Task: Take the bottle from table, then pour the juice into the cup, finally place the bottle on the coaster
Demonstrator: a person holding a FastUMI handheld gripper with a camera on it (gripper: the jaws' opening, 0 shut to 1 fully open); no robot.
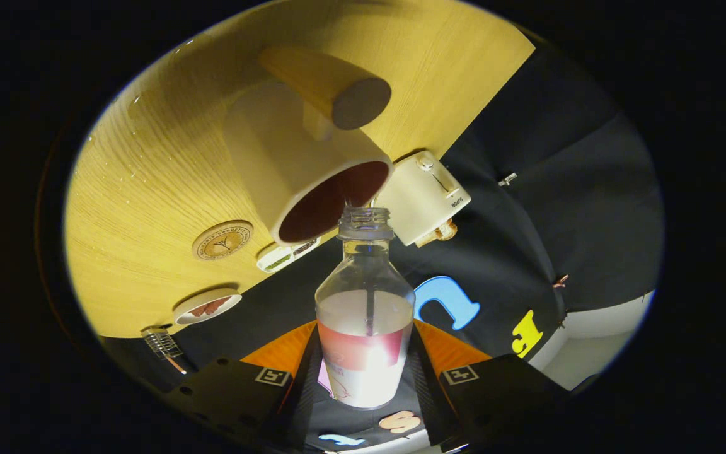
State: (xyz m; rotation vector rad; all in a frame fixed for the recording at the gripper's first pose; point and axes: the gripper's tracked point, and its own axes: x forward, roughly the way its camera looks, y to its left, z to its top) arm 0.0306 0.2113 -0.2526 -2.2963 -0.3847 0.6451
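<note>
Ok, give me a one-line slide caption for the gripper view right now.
Tool shut on the open bottle, tilted with its mouth at the rim of the white cup on the wooden table; coaster beside the cup.

A clear plastic bottle [364,315] with a pink label, uncapped and part-filled with pale liquid, is clamped between both fingers of the gripper [366,378]. Its open neck is held at the rim of a cream cup [287,167] with a dark interior. A round wooden coaster [222,240] is seen nearby on the light wooden table [142,183].
</note>
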